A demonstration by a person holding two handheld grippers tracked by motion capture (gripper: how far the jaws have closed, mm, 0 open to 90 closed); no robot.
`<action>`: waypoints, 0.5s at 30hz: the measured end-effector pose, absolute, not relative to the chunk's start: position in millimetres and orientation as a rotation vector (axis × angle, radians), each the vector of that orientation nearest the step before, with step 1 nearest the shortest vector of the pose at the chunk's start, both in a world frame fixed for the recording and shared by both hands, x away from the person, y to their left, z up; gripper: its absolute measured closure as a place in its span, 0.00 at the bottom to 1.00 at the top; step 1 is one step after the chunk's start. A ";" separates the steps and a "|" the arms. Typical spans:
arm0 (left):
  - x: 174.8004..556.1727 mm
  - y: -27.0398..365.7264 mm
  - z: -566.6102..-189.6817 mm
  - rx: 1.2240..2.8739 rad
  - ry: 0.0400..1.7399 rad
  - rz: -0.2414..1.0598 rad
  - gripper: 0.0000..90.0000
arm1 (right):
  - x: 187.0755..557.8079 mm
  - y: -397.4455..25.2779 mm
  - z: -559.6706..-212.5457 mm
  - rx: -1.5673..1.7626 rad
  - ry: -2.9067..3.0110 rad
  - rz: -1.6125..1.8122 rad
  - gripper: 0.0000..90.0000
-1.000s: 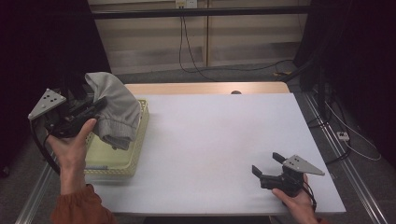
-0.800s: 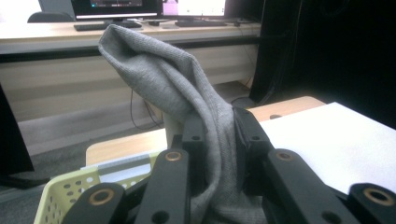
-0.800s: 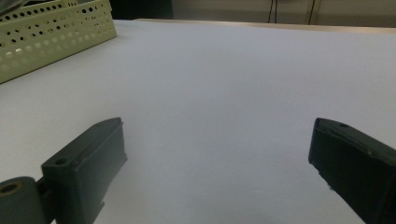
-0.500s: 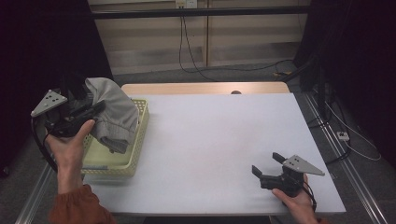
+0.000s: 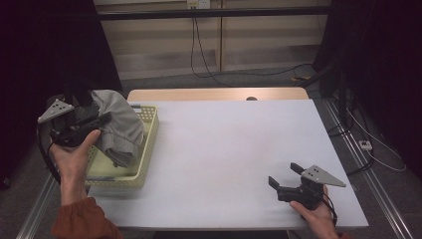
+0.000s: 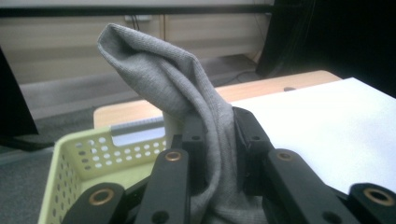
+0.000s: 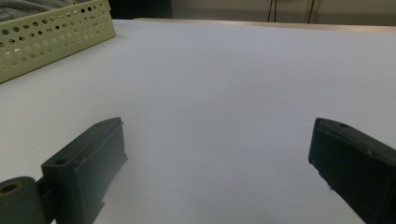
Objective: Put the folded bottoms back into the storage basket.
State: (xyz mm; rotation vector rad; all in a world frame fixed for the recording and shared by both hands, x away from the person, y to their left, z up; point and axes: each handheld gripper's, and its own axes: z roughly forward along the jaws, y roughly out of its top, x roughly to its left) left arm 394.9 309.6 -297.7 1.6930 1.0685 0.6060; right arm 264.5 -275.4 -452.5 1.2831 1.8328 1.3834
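Grey cloth (image 6: 187, 93): pinched by left gripper (image 5: 97, 123) above yellow basket (image 5: 142, 164) (lifting stage, apparently). Right gripper (image 5: 284, 183) spread, idle; next, probably carry cloth onto table (image 5: 229, 149).

White table (image 5: 224, 149), pale yellow perforated basket (image 5: 147, 144) at its left edge

Left gripper (image 5: 102, 122) is up in the air at the left side, its hand (image 5: 72, 154) wrapped under it, jaws clamped down on a grey cloth (image 6: 187, 98). Right gripper (image 5: 284, 176) sits low at the near right, jaws spread wide apart with nothing between them, hand (image 5: 313, 214) behind it.
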 end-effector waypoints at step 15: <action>409.2 310.4 -316.3 1.762 1.106 0.535 0.85 | 264.2 -275.5 -452.3 1.275 1.835 1.380 0.04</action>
